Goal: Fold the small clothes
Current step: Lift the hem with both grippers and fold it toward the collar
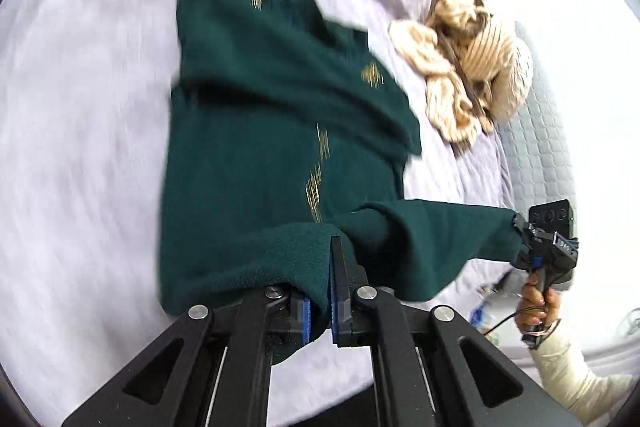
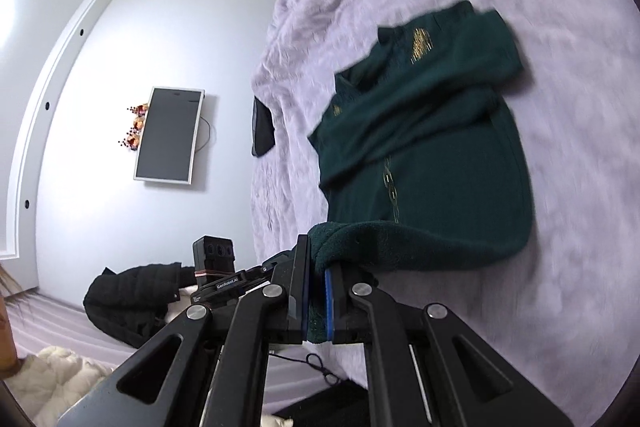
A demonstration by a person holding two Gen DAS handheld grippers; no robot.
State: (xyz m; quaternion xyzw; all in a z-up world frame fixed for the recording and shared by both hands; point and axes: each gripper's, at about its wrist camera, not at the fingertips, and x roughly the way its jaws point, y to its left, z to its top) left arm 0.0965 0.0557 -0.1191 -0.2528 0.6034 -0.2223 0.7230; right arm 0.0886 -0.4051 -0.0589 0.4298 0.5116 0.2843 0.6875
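Nearest: my left gripper (image 1: 320,301) is pinched tight on the hem of the dark green fleece sweater with gold stitching (image 1: 256,155). My right gripper (image 2: 316,301) is clamped on the hem's other corner. I hold both corners raised, I judge, to carry the bottom edge up over the body. The rest lies flat on the lilac plush blanket (image 1: 80,107), one sleeve across the chest. Beyond, a beige crumpled garment pile (image 1: 460,67) waits.

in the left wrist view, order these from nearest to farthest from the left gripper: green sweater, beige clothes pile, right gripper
1. green sweater: clamped in the left gripper.
2. right gripper: off to the right, pinching the same hem.
3. beige clothes pile: far upper right on the lilac blanket.
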